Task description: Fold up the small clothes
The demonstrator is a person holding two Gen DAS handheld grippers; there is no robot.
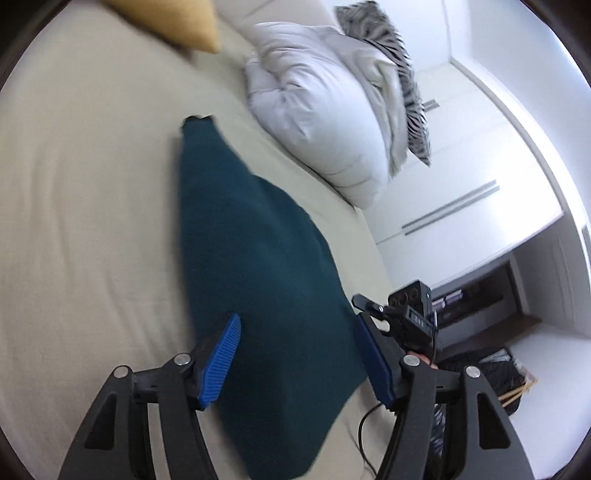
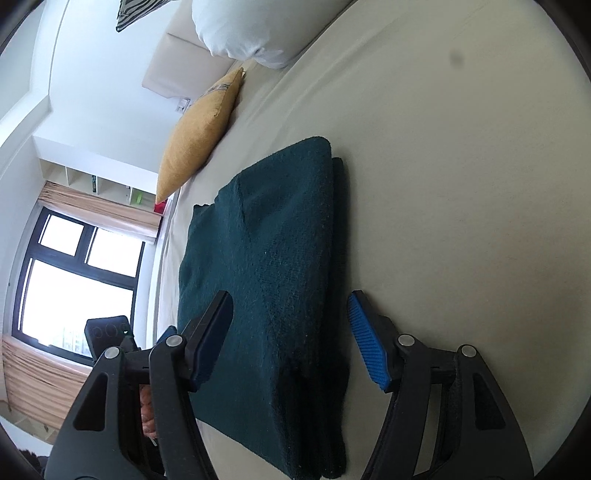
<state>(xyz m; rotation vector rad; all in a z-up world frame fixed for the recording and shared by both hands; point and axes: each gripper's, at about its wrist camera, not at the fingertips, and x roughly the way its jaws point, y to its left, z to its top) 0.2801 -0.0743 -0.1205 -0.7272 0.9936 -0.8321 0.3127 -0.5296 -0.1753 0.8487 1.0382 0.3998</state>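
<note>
Dark teal knitted garment (image 2: 273, 280), folded into a thick rectangular stack, lies flat on the cream bed sheet (image 2: 461, 206). Seen from the right wrist, the right gripper (image 2: 291, 328) has its blue ribbed fingers (image 2: 365, 343) spread wide and released, the folded stack lying between them and running forward past the tips; neither finger visibly presses the cloth. Beyond the left-hand finger a mustard-yellow fabric cushion (image 2: 199, 133) leans at the bed's edge, with a white puffy pillow (image 2: 251, 29) further ahead. From the left wrist, blurred, the left gripper (image 1: 295, 354) is likewise spread apart and holds nothing, the teal garment (image 1: 258, 266) stretching forward between its fingers. Just past its right finger the other gripper's black camera unit (image 1: 410, 314) shows. A crumpled white duvet (image 1: 317, 103) sits well ahead to the right
</note>
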